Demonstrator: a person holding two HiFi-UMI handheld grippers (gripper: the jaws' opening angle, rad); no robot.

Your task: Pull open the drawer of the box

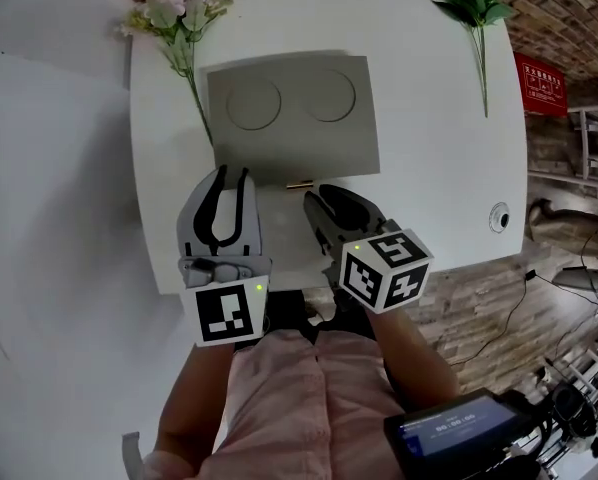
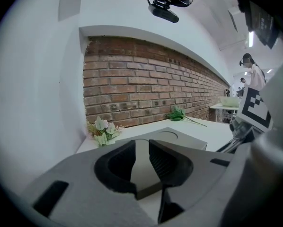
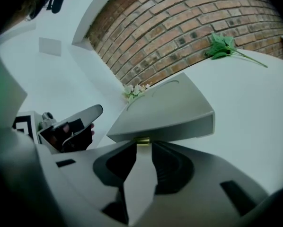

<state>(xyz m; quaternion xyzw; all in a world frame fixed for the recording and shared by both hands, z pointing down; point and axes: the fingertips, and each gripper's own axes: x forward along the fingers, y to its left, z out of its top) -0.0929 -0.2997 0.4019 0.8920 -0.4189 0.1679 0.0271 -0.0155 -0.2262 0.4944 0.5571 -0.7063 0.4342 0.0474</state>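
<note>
Right gripper (image 3: 142, 148): jaws apart, nothing between them, aimed at small brass pull (image 3: 142, 140) just ahead. Left gripper (image 2: 142, 144): jaws apart, gripping nothing. Flat grey box (image 3: 170, 112) on white counter (image 3: 255, 103), drawer front apparently flush. Suggested handling: straddle pull squarely, clamp, draw level.

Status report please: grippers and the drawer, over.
Left gripper open, at the box front left corner. Right gripper open, lined up just short of the brass handle. Drawer looks shut. Nothing in the way.
</note>
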